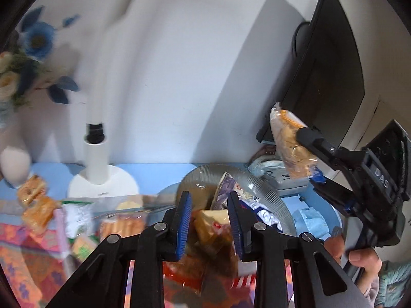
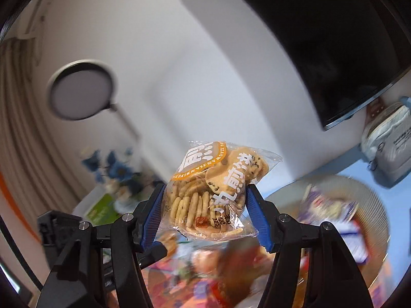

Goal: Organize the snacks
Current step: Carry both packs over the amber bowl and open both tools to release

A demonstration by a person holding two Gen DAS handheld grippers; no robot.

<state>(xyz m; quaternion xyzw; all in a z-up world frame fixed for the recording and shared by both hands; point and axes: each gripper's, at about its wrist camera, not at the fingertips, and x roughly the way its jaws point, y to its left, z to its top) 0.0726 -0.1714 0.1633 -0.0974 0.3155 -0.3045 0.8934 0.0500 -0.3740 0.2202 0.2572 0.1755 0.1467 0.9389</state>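
The right gripper (image 2: 204, 211) clamps a clear plastic bag of small round crackers (image 2: 210, 187) between its blue pads, raised above the ribbed glass plate (image 2: 370, 200). The left gripper (image 1: 209, 224) stands narrow around a clear-wrapped yellow-brown pastry (image 1: 213, 228); pad contact cannot be told.

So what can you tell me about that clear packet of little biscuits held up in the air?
The clear plastic packet of small pale seeded biscuits bears an orange band and white printed characters. It looks sealed and crinkly. The right gripper pinches its sides between blue pads, holding it tilted, clear of the table, before the white wall.
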